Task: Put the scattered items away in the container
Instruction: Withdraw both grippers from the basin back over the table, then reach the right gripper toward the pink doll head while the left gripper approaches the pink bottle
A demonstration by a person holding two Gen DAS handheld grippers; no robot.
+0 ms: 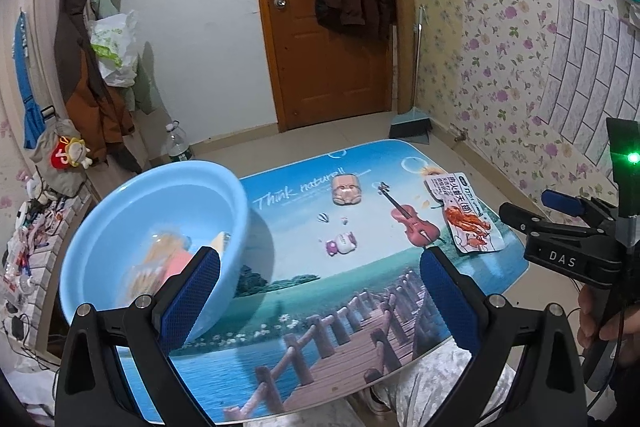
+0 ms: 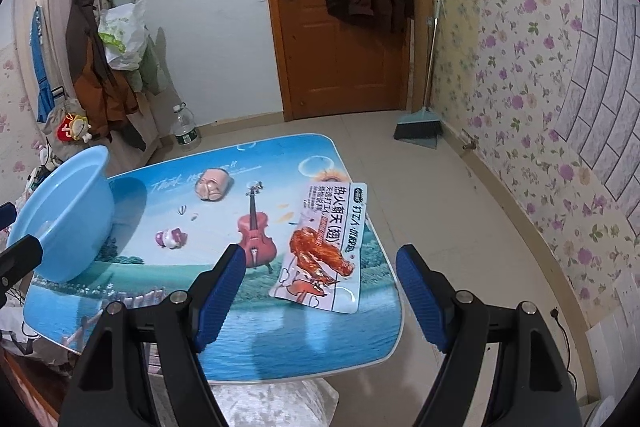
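Observation:
A light blue basin [image 1: 160, 243] stands at the table's left, with a few items inside, blurred; it also shows in the right wrist view [image 2: 64, 219]. On the table lie a snack packet [image 2: 324, 247] at the right, a peach face-shaped toy [image 2: 213, 183] at the back and a small pink-and-white figure [image 2: 172, 238] in the middle. The same packet [image 1: 466, 213], toy [image 1: 347, 189] and figure [image 1: 341, 243] show in the left wrist view. My left gripper [image 1: 320, 259] is open and empty, beside the basin. My right gripper [image 2: 320, 259] is open and empty, just above the packet's near end.
The small table [image 2: 312, 339] has a printed scenery top. A broom and dustpan [image 2: 420, 127] lean at the back right wall. A water bottle [image 2: 186, 129] stands on the floor behind the table. Coats hang at the left and on the door.

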